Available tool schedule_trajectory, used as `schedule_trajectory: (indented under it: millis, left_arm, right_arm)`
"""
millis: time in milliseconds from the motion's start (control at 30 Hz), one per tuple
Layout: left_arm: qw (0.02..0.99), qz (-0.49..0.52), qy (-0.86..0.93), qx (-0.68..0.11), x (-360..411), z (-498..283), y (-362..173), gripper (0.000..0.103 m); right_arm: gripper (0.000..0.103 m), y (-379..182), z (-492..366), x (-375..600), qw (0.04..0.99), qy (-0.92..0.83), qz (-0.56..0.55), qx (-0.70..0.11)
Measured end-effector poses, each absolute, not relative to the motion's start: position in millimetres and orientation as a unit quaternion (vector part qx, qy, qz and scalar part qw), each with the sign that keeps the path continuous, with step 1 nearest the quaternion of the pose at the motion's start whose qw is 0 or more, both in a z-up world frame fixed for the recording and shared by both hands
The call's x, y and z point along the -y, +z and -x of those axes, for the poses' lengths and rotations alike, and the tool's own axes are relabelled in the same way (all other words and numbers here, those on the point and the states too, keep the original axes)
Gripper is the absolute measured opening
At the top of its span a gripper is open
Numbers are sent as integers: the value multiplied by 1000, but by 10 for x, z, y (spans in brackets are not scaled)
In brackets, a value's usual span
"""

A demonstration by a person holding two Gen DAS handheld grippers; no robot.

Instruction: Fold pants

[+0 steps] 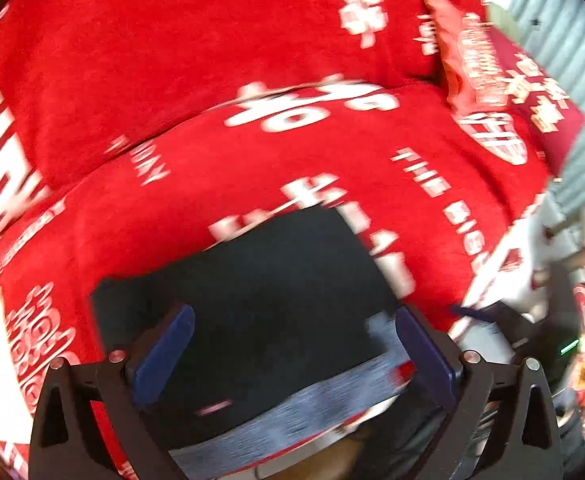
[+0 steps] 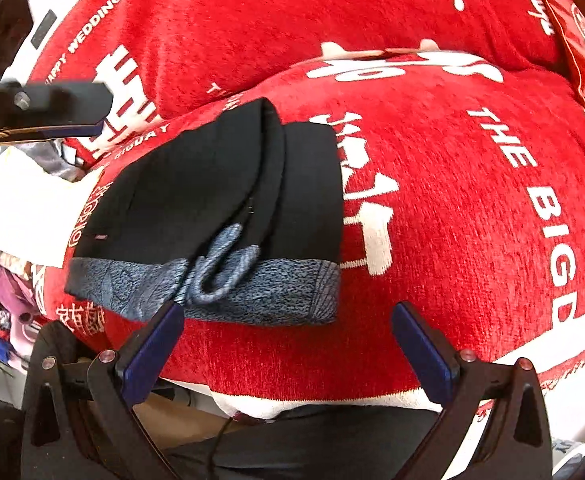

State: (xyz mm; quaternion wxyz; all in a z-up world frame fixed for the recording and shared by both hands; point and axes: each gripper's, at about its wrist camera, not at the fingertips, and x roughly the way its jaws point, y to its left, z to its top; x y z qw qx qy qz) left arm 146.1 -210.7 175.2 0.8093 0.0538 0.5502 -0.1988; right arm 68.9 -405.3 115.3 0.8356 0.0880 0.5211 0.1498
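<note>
Red cushions (image 2: 432,200) printed with white lettering carry the folded black pants (image 2: 196,200), grey-blue waistband (image 2: 284,300) nearest. Both the left gripper (image 1: 292,356) and the right gripper (image 2: 288,348) gape wide, holding nothing.

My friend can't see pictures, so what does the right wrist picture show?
Folded black pants with a blue-grey waistband lie on a red cushion printed with white letters. The right tongs hang open just in front of the waistband, touching nothing. Another gripper pokes in from the upper left edge.
</note>
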Motion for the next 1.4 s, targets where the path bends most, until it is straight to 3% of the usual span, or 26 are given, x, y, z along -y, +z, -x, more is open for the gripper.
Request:
schedule_trajectory:
  millis: [167,333,500,567,633,700,767,1033,1233,1400]
  left_arm:
    - [811,-54,-71,-578,1463,-1394,1270,101]
    - [813,44,-7,-580,976,-1289,995,101]
    - [817,96,17,-568,695,-1174,887,101]
    - [813,106,17,-573,649,-1162,823,101]
    - [812,113,13,-573,622,-1144,783,101]
    - [812,115,10,-573,601,-1144,782,101]
    - [809,116,7,-576,587,-1141,800,101]
    - [817,123,-26,-563,612,-1137,993,101]
    - [802,104,-29,-587,732,-1196,782,101]
    - [807,114,-26,-578,688,-1202,870,101]
  right_arm:
    - [103,1202,-808,3977,834,161,-109,-516]
    - [102,1113,-1067,3527,828,158,-78,-532]
    - [79,1088,-1150,3153,819,190,-72,-537]
    - [58,1023,-1168,3122,818,172,-69,-544]
    - [51,940,-1216,3171,812,166,-104,-550]
    - [34,967,-1227,3233,810,167,-129,-548]
    - [26,1058,-1212,3264,813,174,-133,-540]
    - [23,1638,-1203,3574,854,135,-115,-489]
    - [23,1115,-1357,3748,824,86,-111,-548]
    - [23,1196,-1332,3692,829,106,-142,-530]
